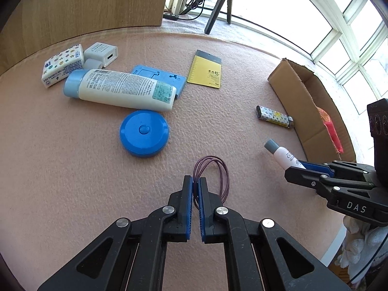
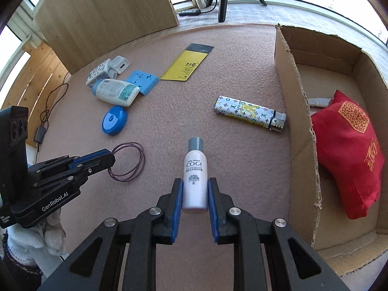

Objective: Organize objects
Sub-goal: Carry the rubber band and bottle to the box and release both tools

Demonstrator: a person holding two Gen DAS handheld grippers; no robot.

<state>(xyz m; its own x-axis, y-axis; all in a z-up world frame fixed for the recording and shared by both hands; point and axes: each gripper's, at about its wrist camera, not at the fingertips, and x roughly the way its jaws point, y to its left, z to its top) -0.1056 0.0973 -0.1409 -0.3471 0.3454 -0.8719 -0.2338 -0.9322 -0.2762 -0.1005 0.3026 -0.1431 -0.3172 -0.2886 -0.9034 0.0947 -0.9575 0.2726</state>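
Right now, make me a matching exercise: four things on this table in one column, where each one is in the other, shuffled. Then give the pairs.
Things
1. small white bottle
2. purple cord loop
3. red pouch
4. lighter

Places
A. inside the cardboard box
B. pinched in the left gripper
C. lying loose on the table beside the box
D. gripped by the right gripper

Pairs: 1-D, 2-B, 3-A, 4-C
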